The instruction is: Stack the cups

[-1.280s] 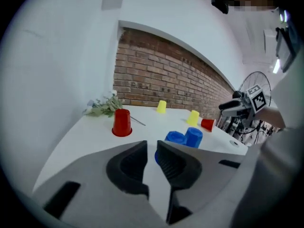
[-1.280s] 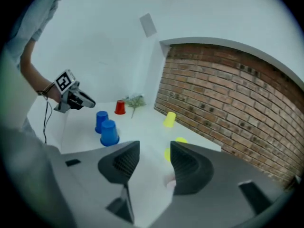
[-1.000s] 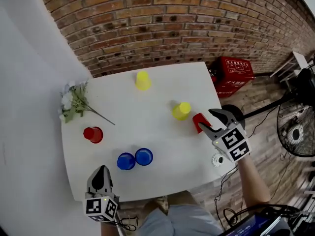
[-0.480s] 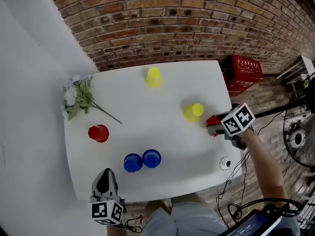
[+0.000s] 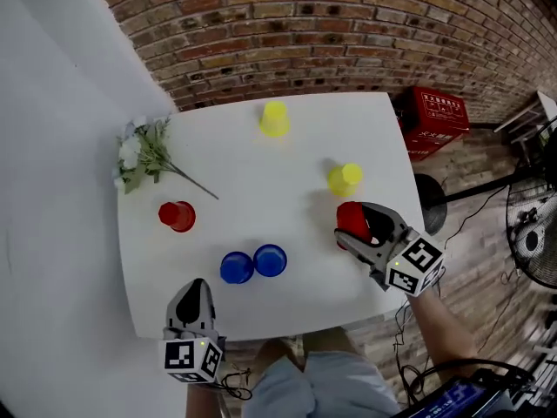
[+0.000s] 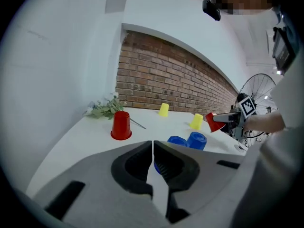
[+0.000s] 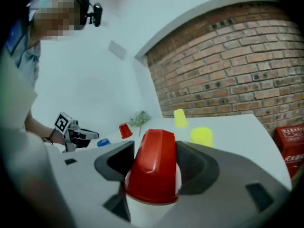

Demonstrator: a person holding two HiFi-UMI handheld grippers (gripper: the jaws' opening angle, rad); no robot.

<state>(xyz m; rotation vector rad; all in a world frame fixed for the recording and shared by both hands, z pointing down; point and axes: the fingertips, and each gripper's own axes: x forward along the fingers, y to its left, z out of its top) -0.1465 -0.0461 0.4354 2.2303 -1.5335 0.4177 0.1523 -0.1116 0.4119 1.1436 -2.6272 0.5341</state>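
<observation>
My right gripper (image 5: pixel 352 223) is shut on an upturned red cup (image 5: pixel 351 215) over the right part of the white table (image 5: pixel 261 172). Its jaws have just been closing, with that cup (image 7: pixel 154 167) between them. A second red cup (image 5: pixel 177 216) stands upturned at the left. Two blue cups (image 5: pixel 236 267) (image 5: pixel 270 259) sit side by side near the front. One yellow cup (image 5: pixel 345 179) lies just beyond the held cup, and another (image 5: pixel 274 117) stands at the far edge. My left gripper (image 5: pixel 193 287) is shut and empty at the front edge, its jaws (image 6: pixel 152 144) pointing toward the blue cups (image 6: pixel 196 140).
A sprig of flowers (image 5: pixel 144 157) lies at the table's far left. A brick wall runs behind the table. A red crate (image 5: pixel 435 122) and a fan (image 5: pixel 533 242) stand on the floor to the right.
My right gripper rolled, swung out to the table's right edge with the red cup, then came back inward over the table. The left gripper stayed in place.
</observation>
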